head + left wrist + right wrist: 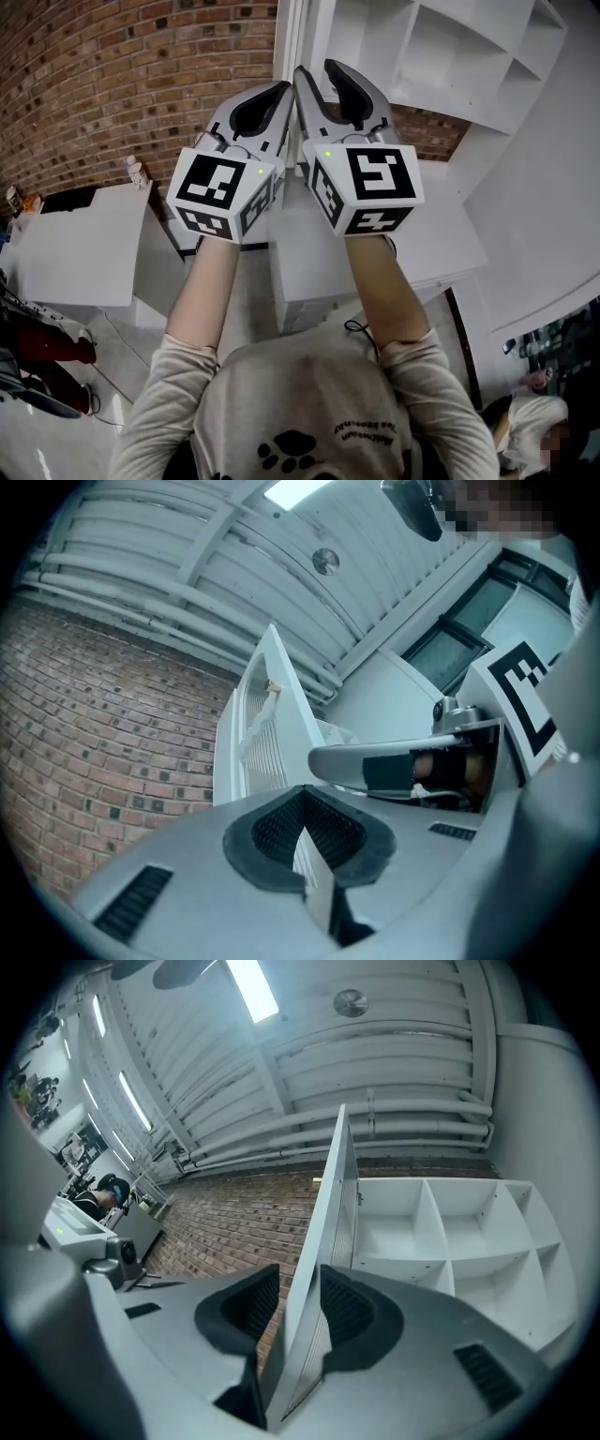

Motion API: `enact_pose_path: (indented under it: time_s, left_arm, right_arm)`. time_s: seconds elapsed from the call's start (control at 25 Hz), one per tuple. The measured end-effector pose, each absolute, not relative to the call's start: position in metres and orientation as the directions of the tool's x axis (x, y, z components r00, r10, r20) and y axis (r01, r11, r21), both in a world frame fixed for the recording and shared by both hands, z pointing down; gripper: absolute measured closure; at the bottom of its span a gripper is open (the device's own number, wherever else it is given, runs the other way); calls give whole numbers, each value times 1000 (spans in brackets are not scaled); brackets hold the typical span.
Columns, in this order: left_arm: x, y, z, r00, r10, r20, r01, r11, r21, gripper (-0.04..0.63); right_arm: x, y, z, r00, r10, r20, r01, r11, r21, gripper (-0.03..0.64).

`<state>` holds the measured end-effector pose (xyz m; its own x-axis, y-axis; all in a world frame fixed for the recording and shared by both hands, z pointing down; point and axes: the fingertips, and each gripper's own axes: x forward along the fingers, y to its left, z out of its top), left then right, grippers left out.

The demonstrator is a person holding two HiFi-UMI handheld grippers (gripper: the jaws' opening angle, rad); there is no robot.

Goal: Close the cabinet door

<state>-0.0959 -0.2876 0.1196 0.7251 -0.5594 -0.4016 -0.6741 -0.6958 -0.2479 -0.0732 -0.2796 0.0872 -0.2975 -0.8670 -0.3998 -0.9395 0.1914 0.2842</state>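
Open cabinet door (pixel 333 1176): stiff white panel, likely light, smooth, hinged. Take hold at free edge; left gripper (pixel 302 803) fingers clenched on it, right gripper (pixel 300 1283) fingers released, straddling it.

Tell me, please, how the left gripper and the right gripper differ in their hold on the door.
The left gripper has closed jaws, the right gripper open ones. The left gripper pinches the door by its edge; the right gripper only straddles that edge loosely. Both reach to the same edge, side by side.
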Motion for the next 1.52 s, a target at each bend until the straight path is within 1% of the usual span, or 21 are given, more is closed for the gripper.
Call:
enact_pose_path:
  time_s: [0.12,0.24,0.4,0.72,1.12,1.52]
  left_arm:
    - [-94,-290,120,728,-559,-397,-671,-700,-245,600]
    - [-92,-290,123,736,-552,-392,-662,-708,-246,600]
    - [-87,-291,126,749,-538,-387,-647,-718,-254,600]
    - [-63,-286,129,786,-485,-383,-597,-756,-268,600]
    - [-25,-287,133,826,-419,-377,-532,-801,-275,600]
    - [5,-302,139,833,-422,-358,-524,-809,-266,600]
  right_arm:
    - [-73,-285,90,-283,-877,-388,-942,177,285,472]
    - [-71,-286,92,-272,-882,-386,-946,170,277,494]
    - [-73,-286,93,-264,-882,-390,-943,150,298,499]
    - [-56,-281,93,-249,-887,-390,-948,141,284,508]
    - [-11,-282,94,-195,-901,-389,-965,104,243,520]
    - [36,-290,92,-202,-904,-377,-968,125,217,523]
